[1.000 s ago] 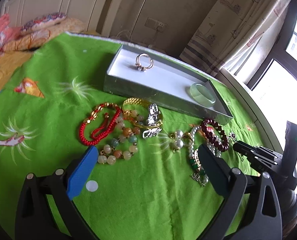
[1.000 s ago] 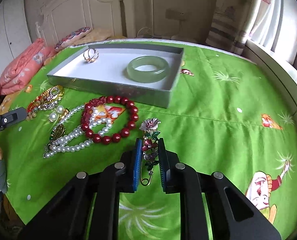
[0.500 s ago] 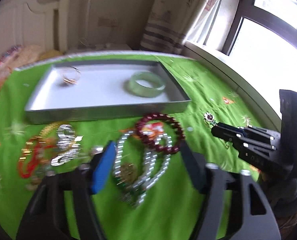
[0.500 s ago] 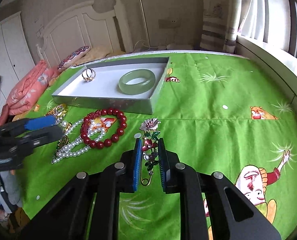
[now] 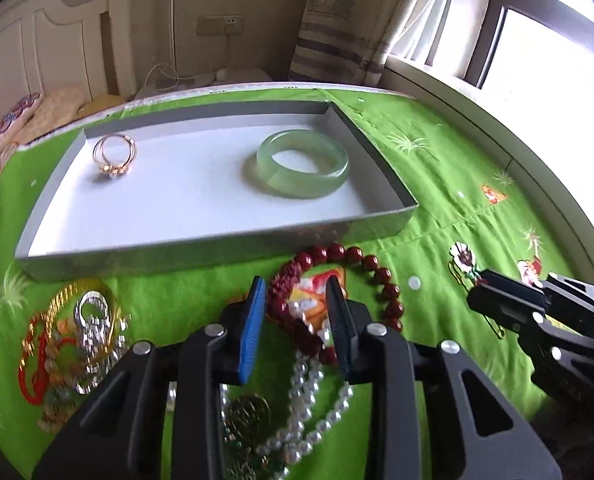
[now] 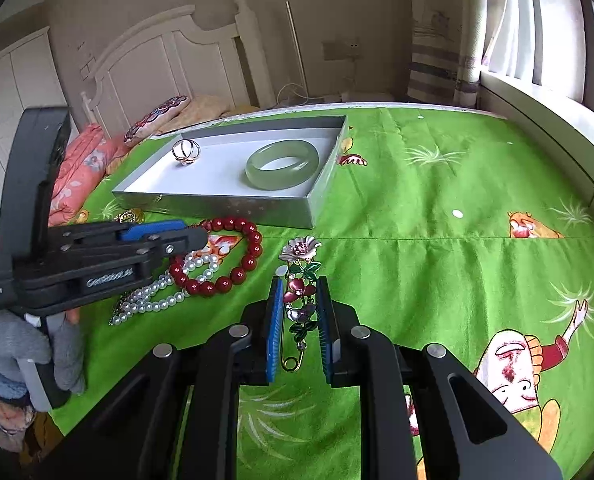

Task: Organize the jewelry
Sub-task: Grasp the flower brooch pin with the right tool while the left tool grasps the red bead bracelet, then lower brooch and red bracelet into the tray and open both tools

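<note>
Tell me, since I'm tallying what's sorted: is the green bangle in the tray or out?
In. The green bangle lies flat on the tray's white floor, inside its walls.

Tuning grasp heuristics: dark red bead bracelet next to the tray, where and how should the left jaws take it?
Grip the near-left arc of the red bead bracelet, straddling one strand from above. It lies flat as an open loop, so one jaw can drop inside, one outside. That arc overlaps the pearl strand, so pearls may get pinched; the far arc by the tray looks clearer.

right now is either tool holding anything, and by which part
The right tool is shut on the brooch, gripping its lower stem and pin. The left tool straddles the red bracelet, not yet closed on it.
</note>
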### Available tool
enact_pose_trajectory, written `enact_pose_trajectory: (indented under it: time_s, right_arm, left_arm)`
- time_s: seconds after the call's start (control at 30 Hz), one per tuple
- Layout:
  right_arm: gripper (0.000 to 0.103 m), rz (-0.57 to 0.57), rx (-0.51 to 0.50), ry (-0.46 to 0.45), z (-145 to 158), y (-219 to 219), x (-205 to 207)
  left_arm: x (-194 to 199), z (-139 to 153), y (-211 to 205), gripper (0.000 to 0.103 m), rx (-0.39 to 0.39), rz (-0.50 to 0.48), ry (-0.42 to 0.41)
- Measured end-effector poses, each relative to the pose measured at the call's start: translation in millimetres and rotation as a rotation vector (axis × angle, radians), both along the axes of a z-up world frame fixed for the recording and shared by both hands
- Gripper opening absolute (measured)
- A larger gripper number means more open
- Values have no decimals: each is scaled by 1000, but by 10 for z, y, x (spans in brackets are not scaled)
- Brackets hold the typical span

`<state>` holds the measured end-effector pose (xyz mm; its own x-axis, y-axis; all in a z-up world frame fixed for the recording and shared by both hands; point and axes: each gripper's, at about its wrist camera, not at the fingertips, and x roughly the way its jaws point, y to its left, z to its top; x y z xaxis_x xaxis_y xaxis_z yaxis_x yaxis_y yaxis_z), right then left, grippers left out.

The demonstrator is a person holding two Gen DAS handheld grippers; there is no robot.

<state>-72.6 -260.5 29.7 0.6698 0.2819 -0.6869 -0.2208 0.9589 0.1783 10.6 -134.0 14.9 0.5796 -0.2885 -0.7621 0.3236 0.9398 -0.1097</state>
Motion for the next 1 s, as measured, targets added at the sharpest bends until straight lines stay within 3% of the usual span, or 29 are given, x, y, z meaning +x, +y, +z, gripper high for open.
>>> enact_pose_trajectory:
  time_s: [0.17, 0.23, 0.3, 0.67, 1.0]
  right_arm:
    - [17, -1, 4, -1, -3, -5, -7]
    - [17, -2, 2, 0, -4, -1, -3]
    - [17, -3, 3, 0, -3, -3, -2]
    - [17, -16, 23, -18, 25, -42, -29]
    - [17, -14, 52, -41, 124, -90, -79]
  left_arm:
    - [81, -57, -131, 30, 91, -48, 15]
    - [62, -66, -164, 16, 129, -55, -5]
    - [25, -44, -144, 11, 99, -74, -13]
    - [-331, 319, -152, 11, -7, -109, -108]
    - [-597, 698, -171, 11, -28, -140, -194]
